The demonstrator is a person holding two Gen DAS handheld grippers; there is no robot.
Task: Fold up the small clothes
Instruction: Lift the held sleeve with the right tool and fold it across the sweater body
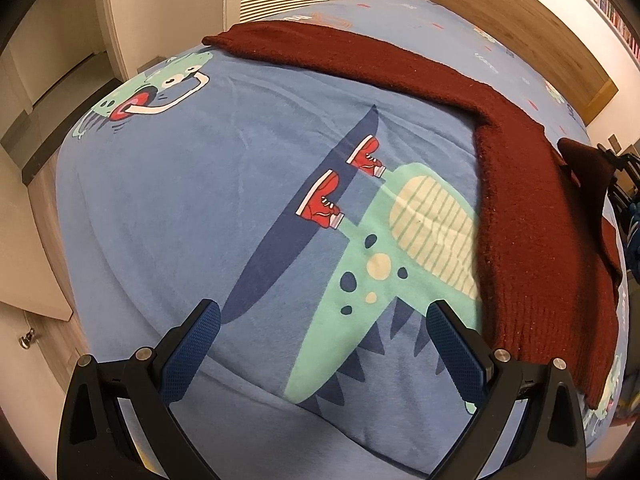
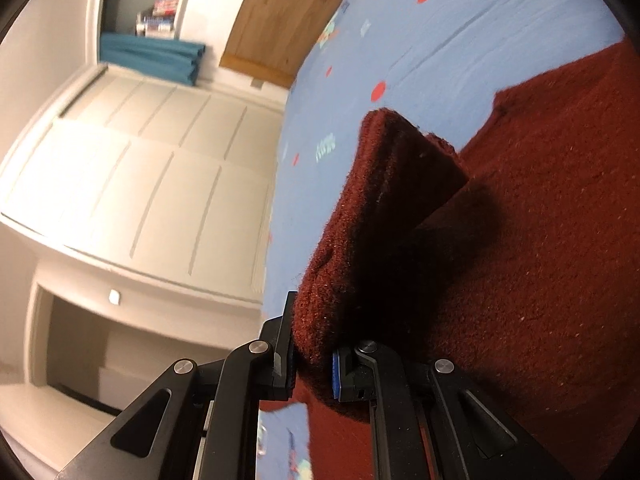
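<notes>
A dark red knitted sweater (image 1: 532, 216) lies on a blue dinosaur-print bedsheet (image 1: 208, 184), one sleeve (image 1: 320, 48) stretched toward the far left. My left gripper (image 1: 322, 320) is open and empty, above the sheet just left of the sweater's hem. My right gripper (image 2: 312, 360) is shut on a fold of the sweater (image 2: 520, 280) and lifts that sleeve end (image 2: 384, 200) off the body. The lifted fold also shows in the left wrist view (image 1: 588, 168) at the right edge.
A wooden headboard (image 1: 520, 28) runs along the bed's far side. White cabinets (image 2: 140, 176) and a shelf with folded teal cloth (image 2: 152, 56) stand beside the bed. A white door and wooden furniture (image 1: 36, 184) are on the left.
</notes>
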